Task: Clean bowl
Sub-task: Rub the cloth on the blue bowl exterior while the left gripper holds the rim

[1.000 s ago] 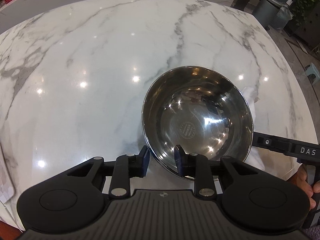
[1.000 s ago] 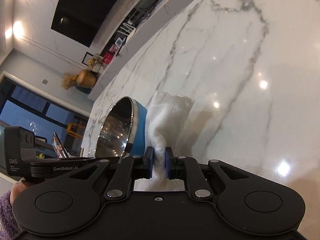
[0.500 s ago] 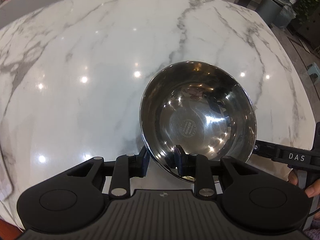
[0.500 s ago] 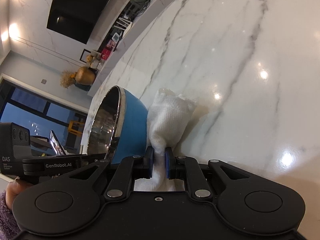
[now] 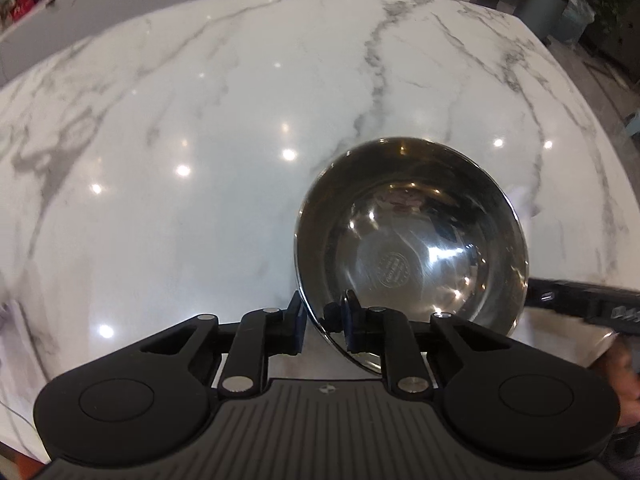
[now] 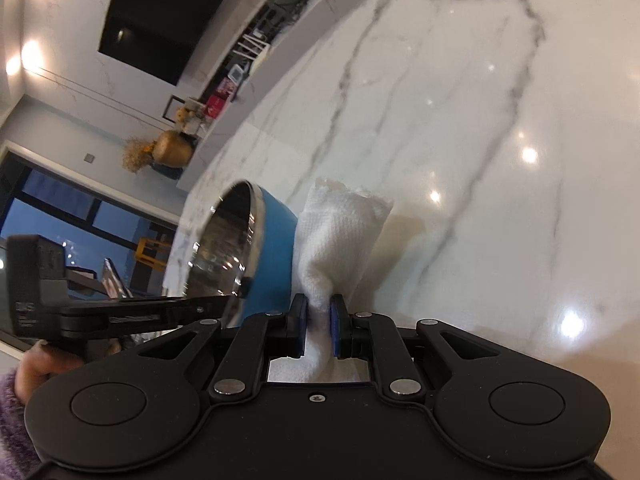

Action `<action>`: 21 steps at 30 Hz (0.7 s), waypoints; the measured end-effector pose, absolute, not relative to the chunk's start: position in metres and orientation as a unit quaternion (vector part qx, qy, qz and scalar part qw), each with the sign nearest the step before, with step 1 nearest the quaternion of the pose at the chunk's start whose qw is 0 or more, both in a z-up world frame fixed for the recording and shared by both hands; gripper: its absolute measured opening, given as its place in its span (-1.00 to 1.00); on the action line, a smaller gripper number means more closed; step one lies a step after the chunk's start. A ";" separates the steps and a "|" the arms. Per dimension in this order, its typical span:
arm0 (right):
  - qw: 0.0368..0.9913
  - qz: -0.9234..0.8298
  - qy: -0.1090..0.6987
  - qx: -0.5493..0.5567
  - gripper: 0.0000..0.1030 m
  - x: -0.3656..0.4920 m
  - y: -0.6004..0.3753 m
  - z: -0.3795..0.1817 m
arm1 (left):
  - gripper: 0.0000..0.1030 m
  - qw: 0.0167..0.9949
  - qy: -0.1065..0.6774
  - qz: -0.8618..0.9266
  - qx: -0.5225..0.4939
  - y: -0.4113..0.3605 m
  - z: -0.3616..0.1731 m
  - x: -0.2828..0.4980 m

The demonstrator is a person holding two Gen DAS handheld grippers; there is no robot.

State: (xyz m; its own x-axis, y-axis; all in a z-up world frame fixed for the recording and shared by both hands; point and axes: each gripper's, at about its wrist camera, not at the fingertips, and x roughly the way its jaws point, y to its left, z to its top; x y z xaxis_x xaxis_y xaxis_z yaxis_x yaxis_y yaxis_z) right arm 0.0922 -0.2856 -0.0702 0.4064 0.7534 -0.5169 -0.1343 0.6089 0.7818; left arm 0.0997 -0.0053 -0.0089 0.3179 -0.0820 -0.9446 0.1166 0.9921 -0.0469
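Bowl point(image 5: 412, 248) shifted right, perhaps nearer table point(image 5: 200, 120) edge.

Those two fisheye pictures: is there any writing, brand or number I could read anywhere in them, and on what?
None reads clearly.
Round stamp in the bottom of the bowl: lettering too small to read.
White lettering on the right tongs, seen at the edge of the left view: blurred; perhaps "DAS".
White label on the camera block of the left tongs, seen in the right view: blurred, unreadable.
Red boxes on the far shelf: too small.
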 end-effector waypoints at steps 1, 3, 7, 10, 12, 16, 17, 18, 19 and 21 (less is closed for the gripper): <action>0.770 0.291 0.459 0.335 -0.79 0.093 -0.287 -0.067 | -0.72 0.812 0.581 -0.061 0.015 -0.005 -0.009 0.101; 0.775 0.293 0.453 0.329 -0.79 0.095 -0.288 -0.059 | -0.73 0.812 0.581 -0.061 0.013 -0.003 -0.008 0.104; 0.778 0.294 0.452 0.323 -0.79 0.096 -0.288 -0.053 | -0.73 0.813 0.579 -0.061 0.015 -0.003 -0.009 0.106; 0.774 0.290 0.458 0.327 -0.78 0.095 -0.286 -0.058 | -0.73 0.813 0.579 -0.061 0.016 -0.004 -0.009 0.105; 0.771 0.285 0.464 0.331 -0.78 0.093 -0.285 -0.065 | -0.73 0.815 0.576 -0.062 0.014 -0.003 -0.010 0.105; 0.766 0.280 0.480 0.324 -0.78 0.090 -0.277 -0.075 | -0.54 0.808 0.585 -0.061 -0.021 0.005 -0.014 0.107; 0.766 0.278 0.482 0.322 -0.78 0.089 -0.275 -0.077 | -0.35 0.804 0.591 -0.056 -0.034 0.008 -0.016 0.107; 0.766 0.276 0.484 0.321 -0.78 0.089 -0.274 -0.078 | -0.22 0.800 0.595 -0.052 -0.047 0.011 -0.018 0.105; 0.766 0.275 0.485 0.320 -0.78 0.088 -0.273 -0.078 | -0.20 0.798 0.598 -0.051 -0.057 0.014 -0.019 0.104; 0.765 0.274 0.488 0.318 -0.78 0.088 -0.271 -0.079 | -0.19 0.793 0.602 -0.051 -0.080 0.019 -0.021 0.101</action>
State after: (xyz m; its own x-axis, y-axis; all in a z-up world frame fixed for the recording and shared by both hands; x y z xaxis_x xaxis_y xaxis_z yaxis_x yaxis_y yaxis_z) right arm 0.0881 -0.2712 -0.0792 0.3735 0.7303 -0.5720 -0.1086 0.6468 0.7549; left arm 0.1010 0.0189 -0.0206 0.2702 -0.1770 -0.9464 -0.0148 0.9821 -0.1879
